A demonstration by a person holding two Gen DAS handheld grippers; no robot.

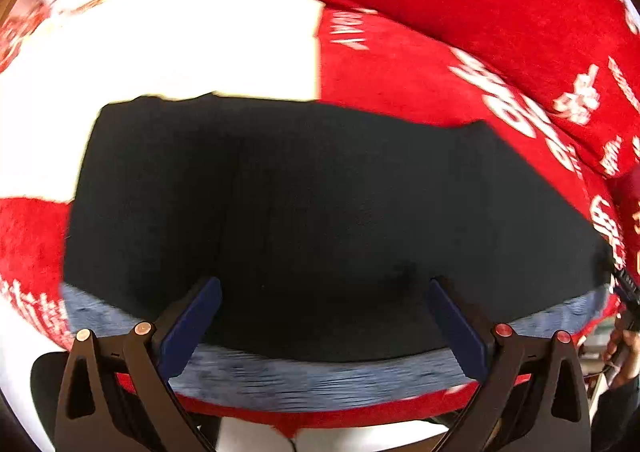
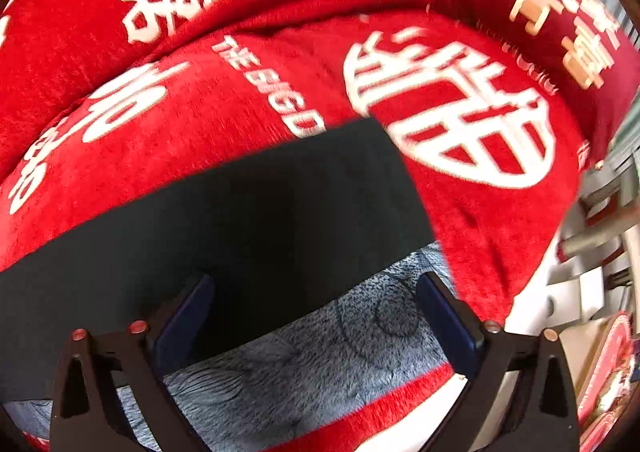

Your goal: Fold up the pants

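Observation:
The black pants (image 1: 304, 212) lie flat as a wide folded slab on a red and white plush cover (image 1: 420, 64); they also show in the right wrist view (image 2: 240, 220). A grey-blue fuzzy layer (image 1: 320, 380) shows under their near edge, also in the right wrist view (image 2: 320, 364). My left gripper (image 1: 324, 288) is open and empty, its blue pads just above the pants' near edge. My right gripper (image 2: 314, 284) is open and empty over the pants' near right corner.
A red cushion back (image 2: 120, 4) with white characters rises behind the pants. A dark red pillow (image 2: 540, 20) leans at the far right. Furniture and boxes (image 2: 592, 292) stand past the cover's right edge. A hand (image 1: 624, 348) shows at the left view's right edge.

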